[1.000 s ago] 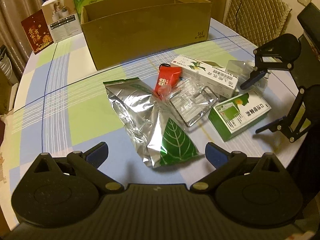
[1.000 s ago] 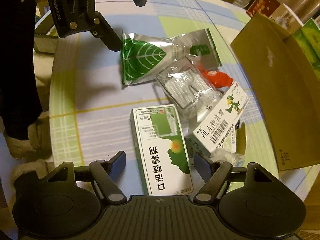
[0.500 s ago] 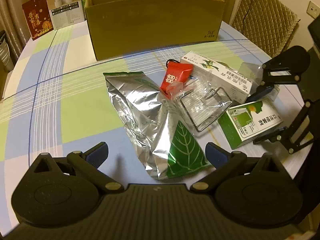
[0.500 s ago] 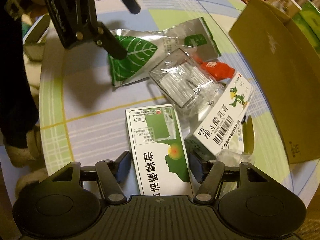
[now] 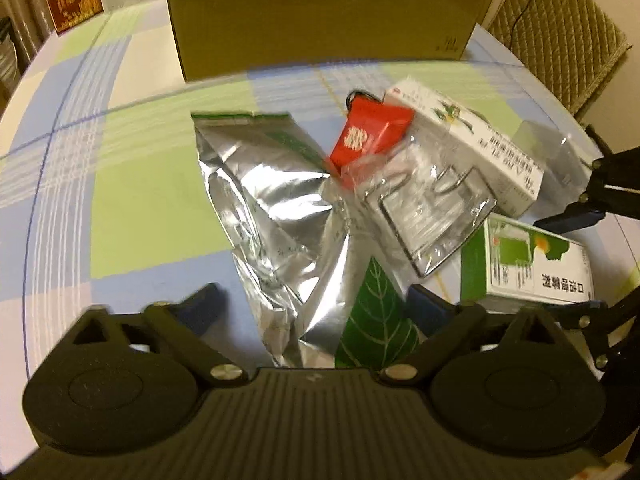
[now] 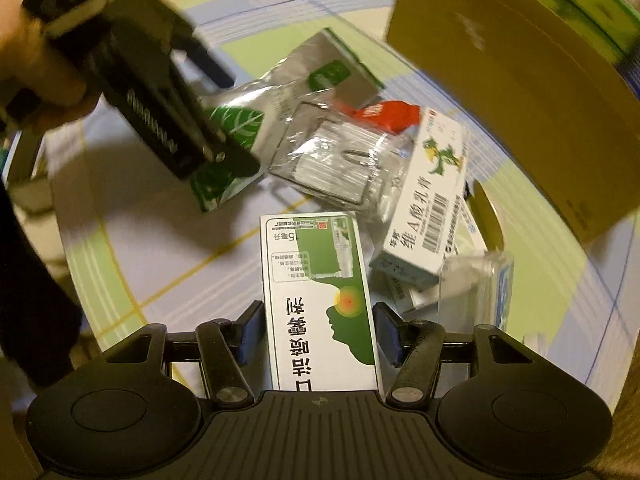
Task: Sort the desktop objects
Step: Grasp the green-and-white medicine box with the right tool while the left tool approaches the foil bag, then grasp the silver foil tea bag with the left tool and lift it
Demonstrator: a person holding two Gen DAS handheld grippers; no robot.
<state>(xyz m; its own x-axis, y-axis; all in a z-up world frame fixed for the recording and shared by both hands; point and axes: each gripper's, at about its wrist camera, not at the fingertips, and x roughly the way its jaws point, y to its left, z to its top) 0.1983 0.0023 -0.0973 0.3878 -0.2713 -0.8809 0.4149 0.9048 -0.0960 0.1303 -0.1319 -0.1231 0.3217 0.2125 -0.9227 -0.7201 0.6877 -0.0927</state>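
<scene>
This looks like a home dining room: a round table (image 5: 132, 184) under a checked blue-green cloth, a quilted chair (image 5: 560, 36) at upper right, curtains (image 5: 24, 0) at upper left, warm lamplight, and a cardboard box (image 5: 320, 12) at top centre.

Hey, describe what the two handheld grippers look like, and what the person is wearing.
Both grippers are black plastic: the left gripper and right gripper each have a ribbed centre body, two round discs, silver pivot screws and dark blue pads on the fingers. White lettering runs along the left one's side. A dark sleeve shows.
</scene>
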